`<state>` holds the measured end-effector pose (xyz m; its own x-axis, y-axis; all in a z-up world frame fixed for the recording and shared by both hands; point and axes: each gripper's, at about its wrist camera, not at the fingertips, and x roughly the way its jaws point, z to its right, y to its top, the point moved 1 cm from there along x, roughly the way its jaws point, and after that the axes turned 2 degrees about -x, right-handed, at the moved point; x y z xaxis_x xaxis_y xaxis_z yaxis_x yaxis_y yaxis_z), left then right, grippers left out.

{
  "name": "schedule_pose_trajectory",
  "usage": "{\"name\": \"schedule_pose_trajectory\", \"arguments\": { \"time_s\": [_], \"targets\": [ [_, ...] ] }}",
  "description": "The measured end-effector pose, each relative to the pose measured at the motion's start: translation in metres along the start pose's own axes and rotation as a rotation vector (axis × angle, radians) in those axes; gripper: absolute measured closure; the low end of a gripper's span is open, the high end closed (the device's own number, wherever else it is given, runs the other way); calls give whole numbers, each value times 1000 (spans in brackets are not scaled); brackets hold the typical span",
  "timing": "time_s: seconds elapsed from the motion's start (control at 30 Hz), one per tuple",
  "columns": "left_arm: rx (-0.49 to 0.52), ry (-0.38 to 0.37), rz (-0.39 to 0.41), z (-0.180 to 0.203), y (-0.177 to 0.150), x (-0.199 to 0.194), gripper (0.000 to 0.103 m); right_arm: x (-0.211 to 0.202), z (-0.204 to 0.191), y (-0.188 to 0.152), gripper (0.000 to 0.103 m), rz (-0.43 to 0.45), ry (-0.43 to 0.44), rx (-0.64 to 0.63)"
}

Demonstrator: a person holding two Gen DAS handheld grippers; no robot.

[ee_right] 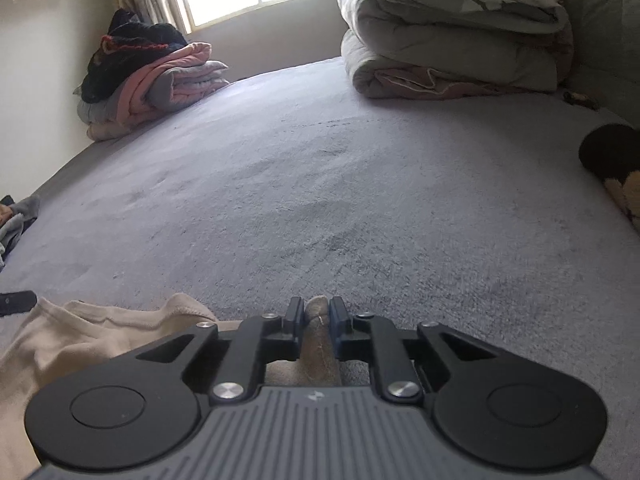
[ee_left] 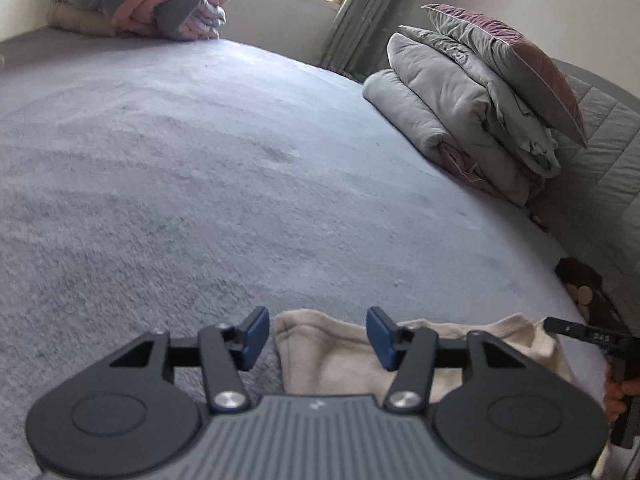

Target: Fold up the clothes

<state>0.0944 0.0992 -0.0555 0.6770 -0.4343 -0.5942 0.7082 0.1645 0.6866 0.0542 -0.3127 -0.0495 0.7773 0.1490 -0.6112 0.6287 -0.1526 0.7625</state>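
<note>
Cloth is what we have at the bottom of both views: a cream garment (ee_left: 332, 354) lying on the grey bed (ee_left: 200, 168). Our left gripper (ee_left: 318, 338) hangs spread wide over the garment's edge at lower centre, grasping nothing. In the right wrist view the garment (ee_right: 80, 332) bunches at lower left, and our right gripper (ee_right: 317, 320) is clenched on a narrow pinch of it at bottom centre. That small bite could slip if we pull hard, dropping the fold. Both grippers sit low, pointing forward across the bed.
</note>
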Motion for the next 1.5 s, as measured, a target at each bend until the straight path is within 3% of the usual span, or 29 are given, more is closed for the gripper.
{"name": "schedule_pose_trajectory", "arguments": {
  "time_s": [0.03, 0.1, 0.17, 0.23, 0.3, 0.47, 0.73, 0.83, 0.93, 1.07, 1.23, 1.3, 1.33, 1.37, 1.43, 1.5],
  "targets": [
    [-5, -10, -12, 0, -1, 2, 49, 1, 1, -1, 73, -12, 6, 8],
    [-16, -8, -19, 0, -3, 4, 60, 4, 0, -4, 72, -26, 17, 9],
    [-22, 0, -18, 0, -5, 6, 96, 5, -5, -7, 74, -24, 4, -20],
    [-22, 9, 40, 2, -7, -1, 96, 4, -11, -9, 90, -6, -28, -59],
    [-4, 27, 106, 6, -10, -9, 96, -2, -16, -13, 93, 31, -84, -90],
    [23, 94, 256, 12, -21, -22, 96, -18, -22, -19, 94, 143, -204, -114],
    [87, 128, 451, 24, -31, -40, 96, -27, -34, -26, 94, 271, -296, -182],
    [71, 165, 370, 22, -27, -27, 96, -28, -39, -28, 94, 306, -328, -221],
    [21, 176, 286, 12, -20, -14, 95, -16, -36, -26, 94, 231, -327, -227],
    [-60, 176, 136, -4, -14, 6, 91, 2, -33, -22, 94, 124, -322, -236],
    [-84, 151, 113, -8, -12, 10, 88, 10, -38, -21, 94, 67, -334, -263],
    [-63, 159, 117, -4, -13, 8, 80, 8, -38, -20, 90, 63, -330, -268],
    [-48, 170, 125, -1, -13, 6, 68, 7, -39, -19, 82, 62, -328, -270],
    [-40, 189, 145, 2, -13, 2, 49, 4, -38, -18, 77, 62, -320, -262],
    [-25, 231, 187, 6, -14, -7, 32, -2, -38, -15, 65, 67, -306, -250],
    [-10, 259, 225, 12, -14, -15, 31, -9, -43, -13, 64, 79, -305, -257]
  ]
}}
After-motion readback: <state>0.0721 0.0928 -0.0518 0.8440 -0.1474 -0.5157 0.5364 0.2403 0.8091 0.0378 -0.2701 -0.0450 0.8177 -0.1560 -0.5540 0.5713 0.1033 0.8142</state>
